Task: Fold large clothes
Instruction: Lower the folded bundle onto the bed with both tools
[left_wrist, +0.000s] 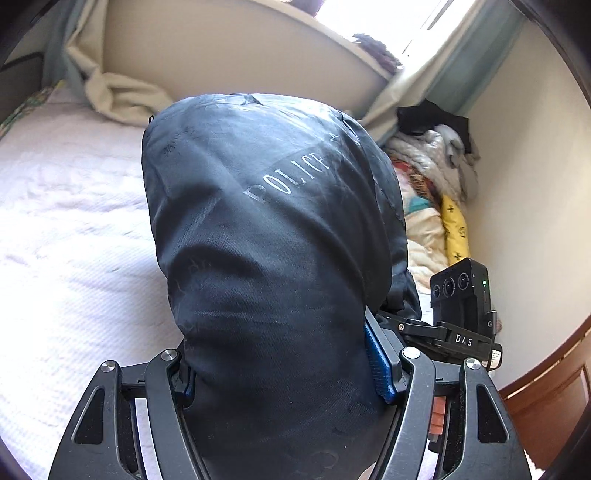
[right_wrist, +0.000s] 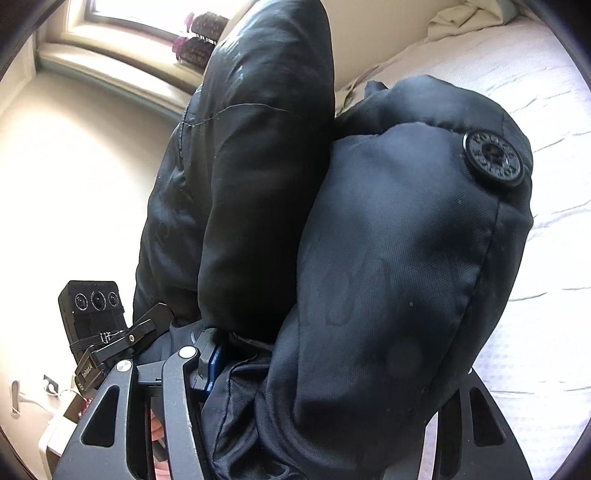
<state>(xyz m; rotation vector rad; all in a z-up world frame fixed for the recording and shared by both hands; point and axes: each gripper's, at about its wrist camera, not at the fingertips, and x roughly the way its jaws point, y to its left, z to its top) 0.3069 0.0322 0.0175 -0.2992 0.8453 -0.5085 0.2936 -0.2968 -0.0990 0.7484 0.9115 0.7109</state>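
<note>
Left tool (left_wrist: 284, 373), right tool (right_wrist: 314, 369) each clamp black jacket (left_wrist: 258, 221) lettered "POLICE"; "DAS" on camera mount (left_wrist: 463, 339).

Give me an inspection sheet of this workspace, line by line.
Surface: bed with a pale textured cover, bare where visible.
Job's things: dark padded jacket, "POLICE" lettering, large button.
Clutter: heap of clothes against the wall.
Grippers: left gripper and right gripper both clamped on jacket fabric.
Cables: white cable at a wall socket.
Surroundings: window sill, curtain, cream walls.
</note>
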